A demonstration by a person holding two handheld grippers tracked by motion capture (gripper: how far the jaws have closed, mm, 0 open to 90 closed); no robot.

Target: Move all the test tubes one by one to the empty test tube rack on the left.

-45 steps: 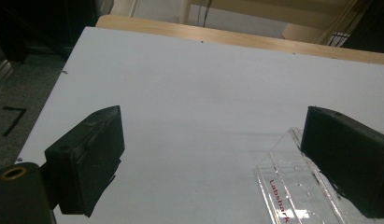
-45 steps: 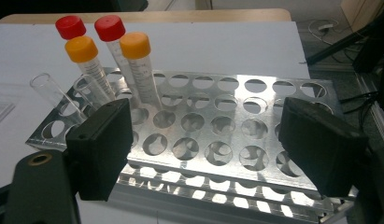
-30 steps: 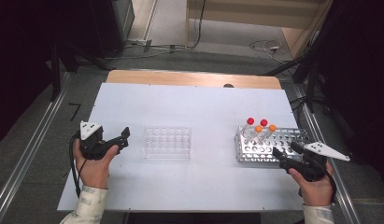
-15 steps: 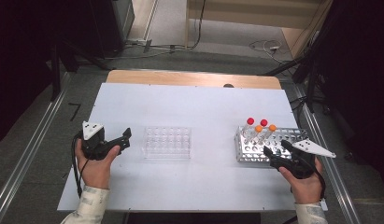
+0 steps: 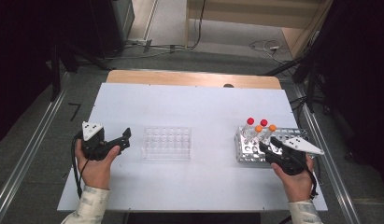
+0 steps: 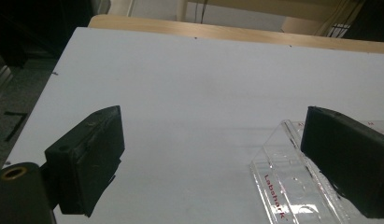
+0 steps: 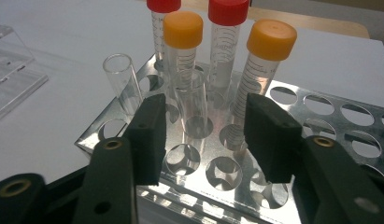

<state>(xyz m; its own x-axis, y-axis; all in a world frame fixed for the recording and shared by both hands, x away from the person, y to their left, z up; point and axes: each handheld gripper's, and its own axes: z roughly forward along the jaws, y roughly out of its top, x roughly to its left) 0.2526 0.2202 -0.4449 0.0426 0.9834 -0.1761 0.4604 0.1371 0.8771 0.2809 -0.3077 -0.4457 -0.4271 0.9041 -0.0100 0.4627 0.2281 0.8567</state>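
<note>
- The left gripper [image 5: 125, 138] rests on the white table [image 5: 199, 107] near its left edge, held in the person's left hand [image 5: 97, 165]; its jaws stand wide apart with nothing between them.
- Just to its right lies a clear plastic rack [image 5: 167, 142] (flat on the table, its corner reaching behind one left jaw in the left gripper view).
- The right gripper [image 7: 201, 133] sits at the near edge of the metal rack [image 5: 266, 144] on the table's right side, jaws parted around an uncapped clear tube [image 7: 193, 109] but not touching it.
- A second open tube [image 7: 122, 81] stands to the side.
- Behind them stand two orange-capped tubes [image 7: 182, 46] and two red-capped tubes [image 7: 227, 32], all upright in the holes.
</note>
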